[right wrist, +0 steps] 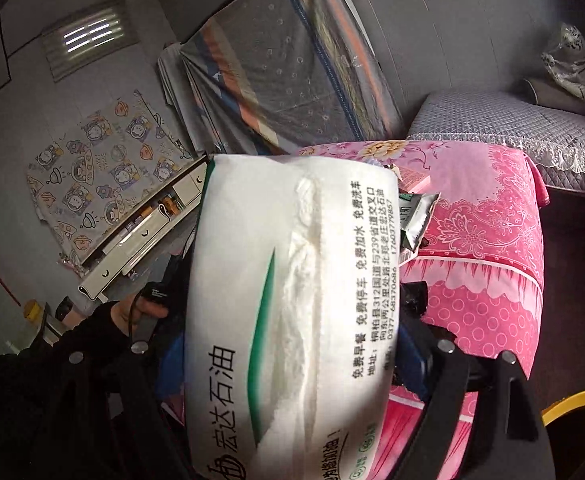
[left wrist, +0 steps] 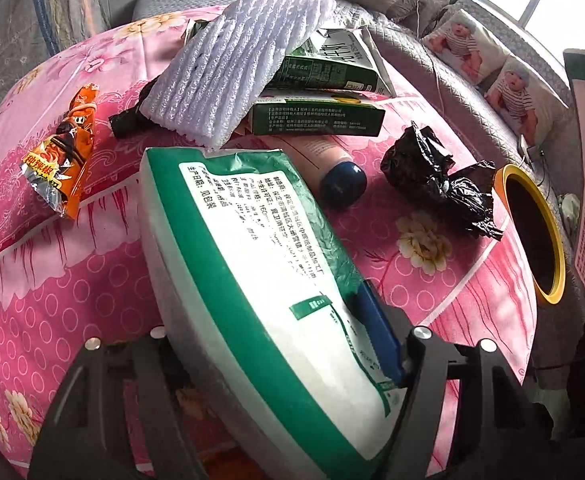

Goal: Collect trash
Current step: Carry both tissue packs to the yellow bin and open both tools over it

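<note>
My left gripper [left wrist: 276, 344] is shut on a white and green tissue pack [left wrist: 252, 264] and holds it over the pink flowered cloth [left wrist: 52, 280]. My right gripper [right wrist: 292, 344] is shut on the same kind of white tissue pack [right wrist: 292, 300], held beside the pink-covered table [right wrist: 492, 260]. On the cloth lie an orange snack wrapper [left wrist: 66, 152], a white foam sheet [left wrist: 232, 64], green cartons [left wrist: 324, 68], a pink tube with a dark blue cap [left wrist: 342, 182] and a crumpled black plastic bag [left wrist: 440, 180].
A yellow-rimmed bin [left wrist: 532, 232] stands off the table's right edge; its rim also shows in the right wrist view [right wrist: 572, 404]. A quilted sofa [left wrist: 432, 48] with baby-print pillows [left wrist: 488, 64] is behind. A silver wrapper [right wrist: 416, 216] lies on the cloth.
</note>
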The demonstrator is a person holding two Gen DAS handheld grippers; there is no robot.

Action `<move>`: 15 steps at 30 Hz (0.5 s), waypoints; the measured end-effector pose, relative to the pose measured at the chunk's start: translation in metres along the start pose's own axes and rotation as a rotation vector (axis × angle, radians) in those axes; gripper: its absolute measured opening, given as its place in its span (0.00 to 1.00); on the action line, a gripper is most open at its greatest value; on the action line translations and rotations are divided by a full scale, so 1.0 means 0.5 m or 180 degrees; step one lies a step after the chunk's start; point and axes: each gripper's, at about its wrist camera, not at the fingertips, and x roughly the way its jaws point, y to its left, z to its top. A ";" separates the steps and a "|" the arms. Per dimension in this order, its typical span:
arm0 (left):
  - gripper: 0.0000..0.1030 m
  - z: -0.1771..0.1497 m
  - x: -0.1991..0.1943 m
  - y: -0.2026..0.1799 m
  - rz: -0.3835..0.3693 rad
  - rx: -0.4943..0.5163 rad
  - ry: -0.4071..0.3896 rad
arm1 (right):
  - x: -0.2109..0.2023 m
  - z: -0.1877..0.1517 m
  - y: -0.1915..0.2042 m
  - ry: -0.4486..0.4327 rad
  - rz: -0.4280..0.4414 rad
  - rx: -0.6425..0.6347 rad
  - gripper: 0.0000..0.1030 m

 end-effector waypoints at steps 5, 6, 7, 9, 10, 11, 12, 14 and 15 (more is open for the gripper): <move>0.29 -0.013 -0.051 -0.008 -0.0052 0.0037 -0.0187 | -0.050 -0.017 -0.017 -0.0189 0.0054 0.0199 0.78; 0.28 -0.017 -0.062 -0.009 -0.0041 0.0076 -0.0245 | -0.061 -0.020 -0.022 -0.0231 0.0057 0.0239 0.78; 0.27 -0.026 -0.079 -0.012 -0.0034 0.0121 -0.0329 | -0.070 -0.024 -0.026 -0.0272 0.0047 0.0274 0.78; 0.26 -0.041 -0.111 -0.015 -0.0097 0.0177 -0.0492 | -0.093 -0.034 -0.032 -0.0351 0.0019 0.0347 0.78; 0.26 -0.047 -0.129 -0.019 -0.0139 0.0186 -0.0568 | -0.102 -0.038 -0.036 -0.0385 0.0019 0.0389 0.78; 0.26 -0.056 -0.146 -0.017 -0.0191 0.0183 -0.0651 | -0.112 -0.044 -0.043 -0.0423 0.0037 0.0446 0.78; 0.26 -0.065 -0.166 -0.014 -0.0247 0.0173 -0.0752 | -0.123 -0.050 -0.049 -0.0459 0.0054 0.0504 0.78; 0.26 -0.077 -0.204 -0.007 -0.0324 0.0136 -0.0961 | -0.146 -0.063 -0.065 -0.0546 0.0004 0.0607 0.78; 0.26 -0.083 -0.227 -0.002 -0.0343 0.0099 -0.1083 | -0.158 -0.069 -0.071 -0.0591 -0.0047 0.0641 0.78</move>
